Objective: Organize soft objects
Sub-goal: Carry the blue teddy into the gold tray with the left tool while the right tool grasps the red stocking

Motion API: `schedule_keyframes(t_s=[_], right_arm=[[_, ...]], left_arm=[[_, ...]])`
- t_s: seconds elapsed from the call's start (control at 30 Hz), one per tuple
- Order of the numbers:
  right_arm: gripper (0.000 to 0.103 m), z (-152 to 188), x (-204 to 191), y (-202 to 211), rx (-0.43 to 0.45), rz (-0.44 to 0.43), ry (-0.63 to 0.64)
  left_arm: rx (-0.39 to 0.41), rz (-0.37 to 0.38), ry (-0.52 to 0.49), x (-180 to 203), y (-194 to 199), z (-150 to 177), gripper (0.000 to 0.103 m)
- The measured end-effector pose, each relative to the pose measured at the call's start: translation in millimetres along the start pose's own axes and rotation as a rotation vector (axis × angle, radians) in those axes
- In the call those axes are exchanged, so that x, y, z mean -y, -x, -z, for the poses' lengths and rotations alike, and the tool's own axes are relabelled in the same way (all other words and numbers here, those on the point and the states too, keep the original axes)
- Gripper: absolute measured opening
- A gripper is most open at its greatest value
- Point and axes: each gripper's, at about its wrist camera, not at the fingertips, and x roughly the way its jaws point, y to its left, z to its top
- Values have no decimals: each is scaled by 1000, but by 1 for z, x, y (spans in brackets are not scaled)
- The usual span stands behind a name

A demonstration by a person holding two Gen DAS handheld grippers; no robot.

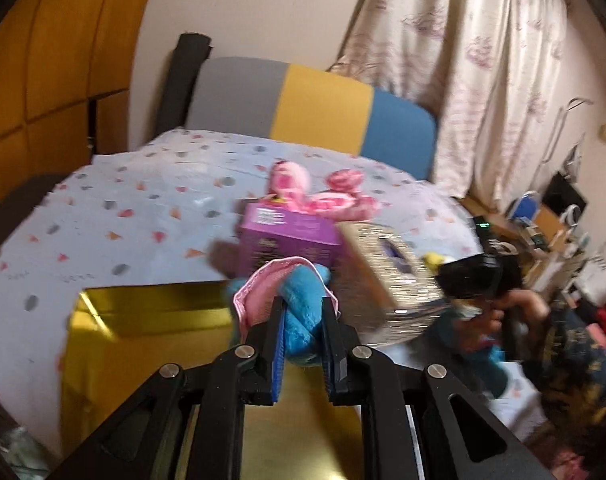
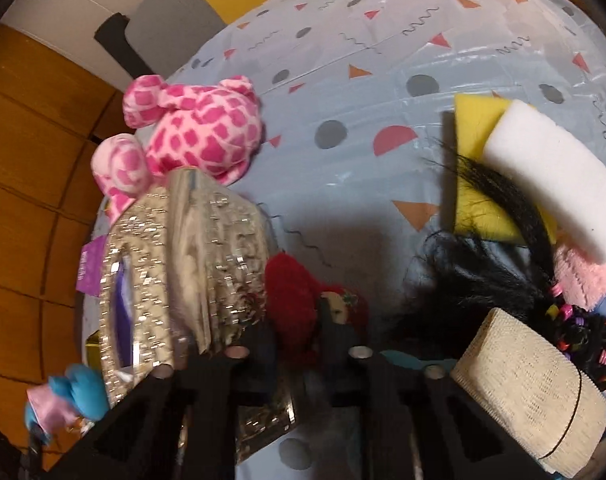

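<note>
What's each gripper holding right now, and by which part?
The left gripper pinches the blue plush toy across its middle. The right gripper is shut on the red-haired doll, at its head.

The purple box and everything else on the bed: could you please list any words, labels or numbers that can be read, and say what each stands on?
None can be read.
Purple box: a pale label patch and a small logo on its faces, both too blurred to read.
Purple tag beside the sparkly gold bag: lines of tiny print, too small to read.
Gold box: no text visible.
</note>
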Motion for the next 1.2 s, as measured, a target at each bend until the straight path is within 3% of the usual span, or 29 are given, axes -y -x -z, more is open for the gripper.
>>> schedule_keyframes(t_s=[0.17,0.3,0.4,0.47,0.53,0.67,0.93,1.2], right_arm=[[8,4,-5,13,45,51,48],[8,9,-9,32,90,100,85],[8,14,-10,43,111,124,104],[8,20,-12,51,129,142,122],[8,25,-13,59,145,155,132],[8,34,-14,72,181,179,143],[8,48,-25,110,298,211,164],[7,70,-57,148,374,161,254]], left_arm=[[-10,-91,-18,-24,-27,-2,16],[-42,-82,17,-33,-56,4,19],[-80,-52,21,-29,-75,13,26],[-104,-47,6,-24,-85,19,39],[-122,-36,7,-21,-88,24,45],[-142,-26,42,-21,-83,35,63],[-143,-58,105,-35,-61,48,69],[-104,-164,152,-39,-31,52,71]])
